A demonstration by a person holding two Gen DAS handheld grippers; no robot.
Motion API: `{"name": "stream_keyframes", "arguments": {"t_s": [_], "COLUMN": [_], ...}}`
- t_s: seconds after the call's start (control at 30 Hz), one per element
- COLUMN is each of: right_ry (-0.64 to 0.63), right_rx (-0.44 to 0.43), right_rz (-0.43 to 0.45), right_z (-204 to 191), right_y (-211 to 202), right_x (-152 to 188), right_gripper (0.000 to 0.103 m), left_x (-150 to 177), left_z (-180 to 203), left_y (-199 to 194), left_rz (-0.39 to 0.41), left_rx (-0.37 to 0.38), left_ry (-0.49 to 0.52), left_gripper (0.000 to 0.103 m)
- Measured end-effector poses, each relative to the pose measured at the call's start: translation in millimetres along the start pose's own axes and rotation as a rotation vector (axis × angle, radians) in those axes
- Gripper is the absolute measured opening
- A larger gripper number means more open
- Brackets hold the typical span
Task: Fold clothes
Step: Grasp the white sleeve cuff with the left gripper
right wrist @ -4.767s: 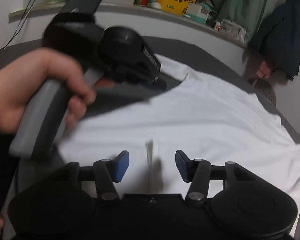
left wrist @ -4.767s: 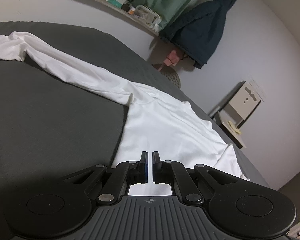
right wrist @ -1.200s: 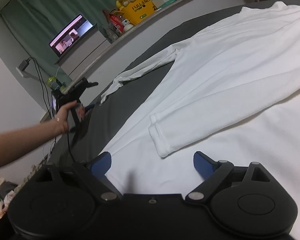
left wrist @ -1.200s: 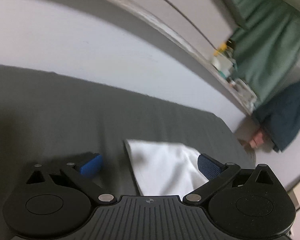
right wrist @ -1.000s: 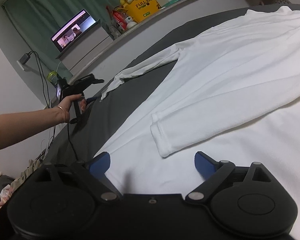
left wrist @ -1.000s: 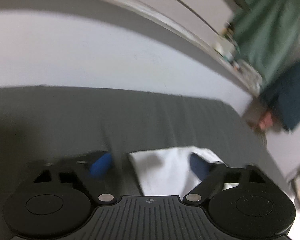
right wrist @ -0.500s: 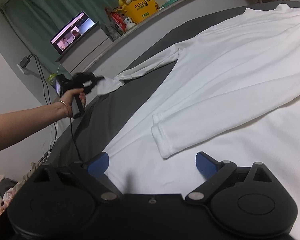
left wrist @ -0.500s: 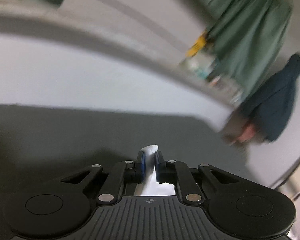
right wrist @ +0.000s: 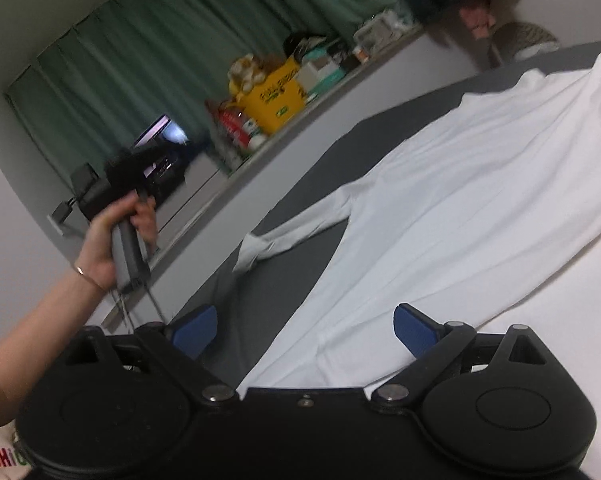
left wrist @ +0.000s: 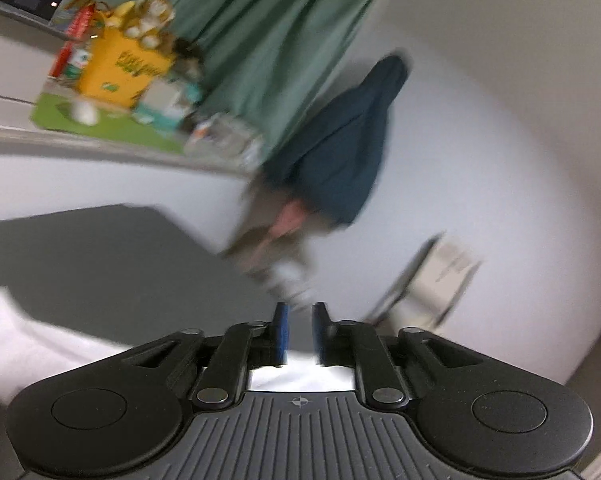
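Observation:
A white long-sleeved shirt (right wrist: 480,184) lies spread on the dark grey bed (right wrist: 300,252). Its left sleeve (right wrist: 300,232) stretches over the sheet, with the cuff end (right wrist: 248,256) bent and lying on the bed. My left gripper (left wrist: 299,332) has its jaws nearly closed with a narrow gap; white cloth (left wrist: 300,372) shows beneath them, and a grip is not clear. In the right wrist view the left gripper (right wrist: 140,172) is held high above the bed, apart from the cuff. My right gripper (right wrist: 304,328) is open and empty over the shirt's near part.
A ledge (right wrist: 340,80) along the wall carries a yellow box (right wrist: 276,96), a laptop (right wrist: 160,136) and several small items. Green curtains (left wrist: 284,40) hang behind it. A dark jacket (left wrist: 340,152) hangs on the white wall. A small wooden shelf unit (left wrist: 432,276) stands by the bed.
The left gripper closed at the sleeve cuff, then rose and swung right. The cuff that was lifted half a second ago now lies bent on the bed. The right gripper tilted slightly, still open.

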State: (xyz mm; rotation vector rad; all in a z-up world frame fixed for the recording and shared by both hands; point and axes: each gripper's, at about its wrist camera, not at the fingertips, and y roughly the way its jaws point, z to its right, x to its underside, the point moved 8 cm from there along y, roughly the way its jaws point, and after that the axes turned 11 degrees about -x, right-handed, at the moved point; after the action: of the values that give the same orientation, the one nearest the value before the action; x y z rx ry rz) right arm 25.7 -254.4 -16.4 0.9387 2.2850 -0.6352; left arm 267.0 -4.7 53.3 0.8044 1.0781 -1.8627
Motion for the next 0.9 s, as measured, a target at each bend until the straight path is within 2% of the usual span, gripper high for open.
{"name": "stream_keyframes", "arguments": {"t_s": [0.03, 0.07, 0.1, 0.17, 0.27, 0.33, 0.4, 0.5, 0.57, 0.73, 0.87, 0.9], "right_ry": [0.007, 0.015, 0.019, 0.014, -0.005, -0.011, -0.004, 0.009, 0.014, 0.034, 0.042, 0.044], "right_rx": [-0.001, -0.002, -0.003, -0.010, -0.011, -0.008, -0.003, 0.006, 0.014, 0.020, 0.024, 0.025], "right_rz": [0.002, -0.002, -0.008, -0.026, -0.057, -0.076, -0.093, -0.111, -0.121, -0.130, -0.132, -0.132], "right_z": [1, 1, 1, -1, -3, -3, -1, 3, 6, 11, 13, 13], "right_y": [-1, -1, 0, 5, 12, 16, 18, 19, 20, 21, 21, 21], "right_x": [0, 1, 2, 4, 10, 15, 20, 26, 29, 31, 32, 32], "right_gripper": [0.096, 0.096, 0.096, 0.096, 0.096, 0.096, 0.096, 0.096, 0.096, 0.096, 0.097, 0.097], "left_x": [4, 5, 6, 10, 20, 30, 41, 56, 65, 81, 86, 85], "left_z": [-15, -34, -52, -80, -104, -110, -104, -90, -79, -77, -83, -81], "left_y": [4, 2, -2, -1, 4, 14, 23, 39, 44, 53, 48, 50], "left_rz": [-0.027, -0.026, -0.025, -0.039, -0.074, -0.101, -0.116, -0.122, -0.127, -0.163, -0.155, -0.146], "left_rx": [-0.086, -0.183, -0.278, -0.391, -0.474, -0.567, -0.606, -0.616, -0.629, -0.674, -0.745, -0.754], "left_ry": [0.026, 0.029, 0.033, 0.067, 0.177, 0.395, 0.651, 0.976, 1.103, 1.279, 1.319, 1.328], "left_gripper": [0.059, 0.084, 0.089, 0.089, 0.089, 0.089, 0.089, 0.089, 0.089, 0.089, 0.088, 0.078]}}
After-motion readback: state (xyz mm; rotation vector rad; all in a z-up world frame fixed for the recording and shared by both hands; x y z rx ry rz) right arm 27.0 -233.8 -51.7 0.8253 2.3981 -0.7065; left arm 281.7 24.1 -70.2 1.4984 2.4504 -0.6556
